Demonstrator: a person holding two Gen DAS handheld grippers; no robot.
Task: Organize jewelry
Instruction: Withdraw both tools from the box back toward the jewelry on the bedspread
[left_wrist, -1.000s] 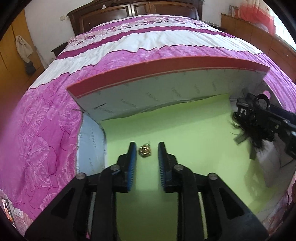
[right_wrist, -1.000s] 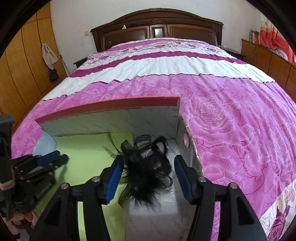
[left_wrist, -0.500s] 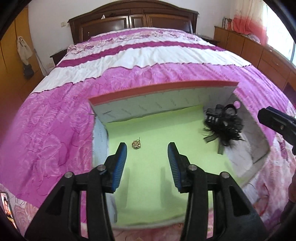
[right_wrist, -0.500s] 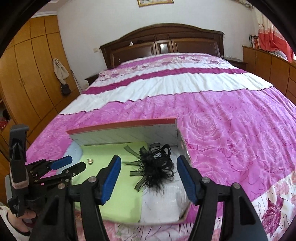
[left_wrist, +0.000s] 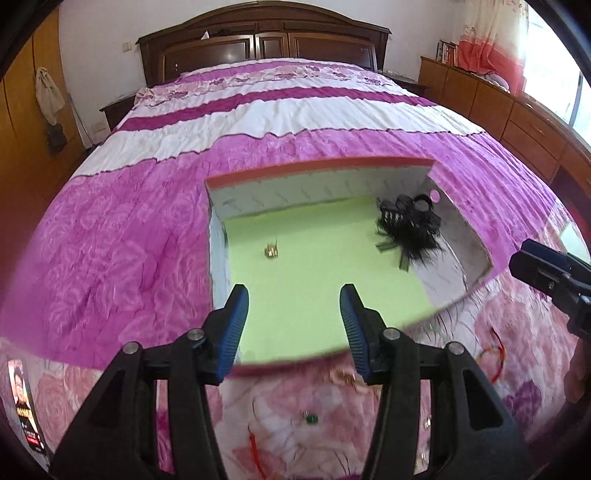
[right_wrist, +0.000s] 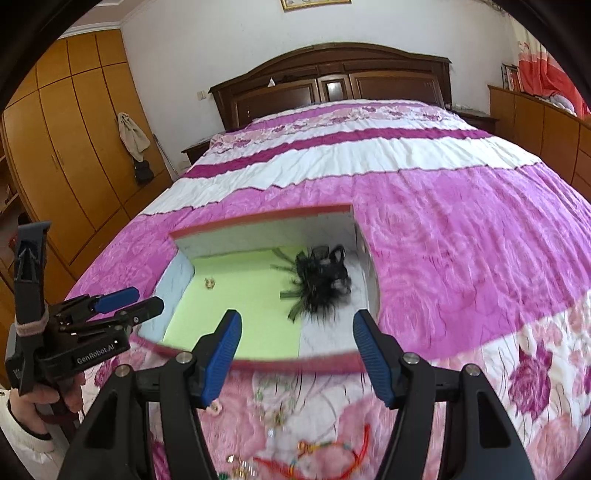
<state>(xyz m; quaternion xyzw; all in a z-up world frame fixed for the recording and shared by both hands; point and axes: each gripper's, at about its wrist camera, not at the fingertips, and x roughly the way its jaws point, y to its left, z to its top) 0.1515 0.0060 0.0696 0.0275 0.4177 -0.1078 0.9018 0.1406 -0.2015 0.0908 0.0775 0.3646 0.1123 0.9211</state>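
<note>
An open box (left_wrist: 317, 171) with a red rim and a green liner lies on the bed. A small gold trinket (left_wrist: 271, 251) lies on the liner at left; it also shows in the right wrist view (right_wrist: 210, 283). A black feathered hair clip (left_wrist: 410, 225) lies at the box's right side, also seen in the right wrist view (right_wrist: 321, 273). My left gripper (left_wrist: 293, 325) is open and empty above the box's near edge. My right gripper (right_wrist: 297, 354) is open and empty, also above the near edge.
Loose jewelry lies on the pink bedspread in front of the box: a red cord bracelet (right_wrist: 332, 448), a green bead (left_wrist: 311, 418), small gold pieces (left_wrist: 345, 378). A phone (left_wrist: 24, 406) lies at lower left. Wardrobes stand left, a headboard behind.
Both grippers have pulled back and up out of the box. The left one opened and left the gold trinket on the liner; the right one left the hair clip in the box.
</note>
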